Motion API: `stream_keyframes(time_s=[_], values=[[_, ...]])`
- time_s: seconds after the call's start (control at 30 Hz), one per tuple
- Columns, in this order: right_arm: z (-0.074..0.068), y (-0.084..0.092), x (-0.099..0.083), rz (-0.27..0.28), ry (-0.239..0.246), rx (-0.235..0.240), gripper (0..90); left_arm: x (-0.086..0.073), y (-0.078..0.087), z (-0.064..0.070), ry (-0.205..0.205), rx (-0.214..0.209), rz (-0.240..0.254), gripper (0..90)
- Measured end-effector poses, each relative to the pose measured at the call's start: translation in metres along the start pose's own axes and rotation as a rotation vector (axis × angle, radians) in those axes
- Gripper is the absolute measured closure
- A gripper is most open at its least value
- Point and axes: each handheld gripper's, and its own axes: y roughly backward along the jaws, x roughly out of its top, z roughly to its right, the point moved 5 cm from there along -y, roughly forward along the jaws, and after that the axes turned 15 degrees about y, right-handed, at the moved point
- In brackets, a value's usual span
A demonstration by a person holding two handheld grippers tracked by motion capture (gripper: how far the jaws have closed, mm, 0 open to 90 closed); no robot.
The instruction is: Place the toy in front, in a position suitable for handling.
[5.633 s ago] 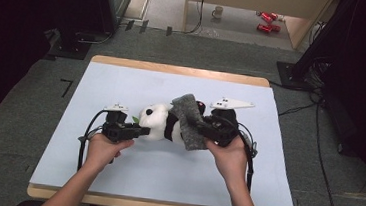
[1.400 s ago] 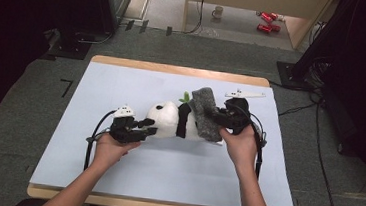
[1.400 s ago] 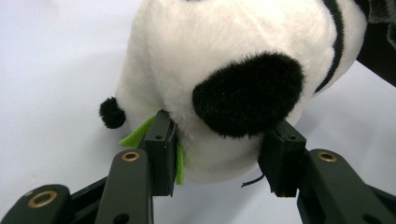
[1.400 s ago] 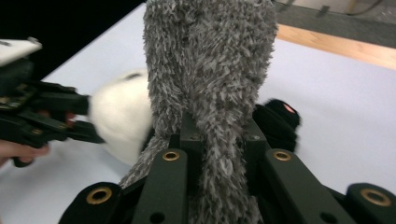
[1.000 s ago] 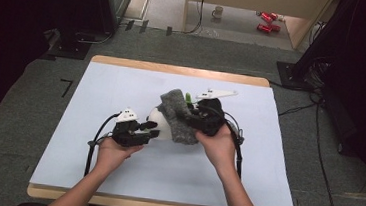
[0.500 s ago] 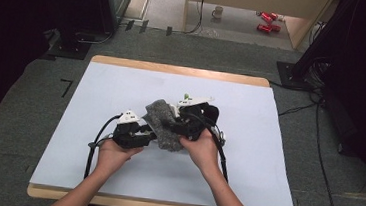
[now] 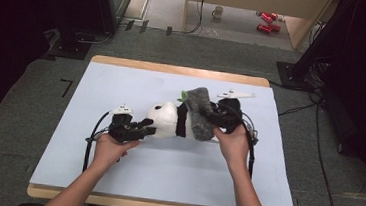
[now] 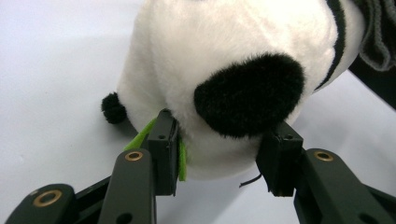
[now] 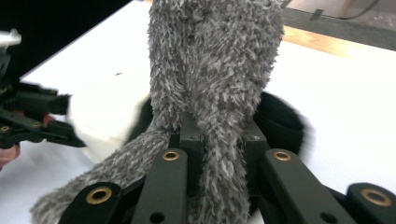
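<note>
Near the tabletop's (image 7: 122,85) middle, the left hand-held gripper (image 8: 219,158) clamps the white-and-black plush panda (image 7: 167,120) while the right hand-held gripper (image 9: 219,140), closed on the fuzzy grey knitted scarf (image 9: 215,60), seems mid-wrapping; next, draw it around.

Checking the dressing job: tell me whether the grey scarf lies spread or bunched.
Bunched: the grey scarf is gathered into thick folds, pinched in the right gripper.

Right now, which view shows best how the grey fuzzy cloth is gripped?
The right gripper view: the grey fuzzy cloth is pinched between the right gripper's jaws. The high view shows it draped over the plush panda; the left gripper view catches an edge at upper right.
</note>
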Motion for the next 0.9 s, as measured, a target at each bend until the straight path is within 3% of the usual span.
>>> stream_keyframes(time_s=[0.13, 0.43, 0.57, 0.77, 0.9], values=[[0.017, 0.009, -0.012, 0.028, -0.057, -0.014, 77.5, 0.003, -0.001, 0.000, 0.007, -0.005, 0.001, 55.4], [0.030, 0.015, -0.026, 0.035, -0.088, -0.081, 77.2, 0.008, -0.003, -0.001, 0.020, -0.012, -0.005, 55.6], [0.036, 0.014, -0.034, 0.056, -0.146, -0.062, 77.5, 0.008, -0.003, -0.001, 0.012, -0.009, -0.008, 55.6], [0.039, 0.013, -0.037, 0.031, -0.126, -0.103, 77.7, 0.008, -0.003, -0.001, 0.012, -0.007, -0.010, 55.6], [0.043, 0.017, -0.037, 0.026, -0.143, -0.109, 77.8, 0.008, -0.003, -0.001, 0.009, -0.005, -0.011, 55.8]])
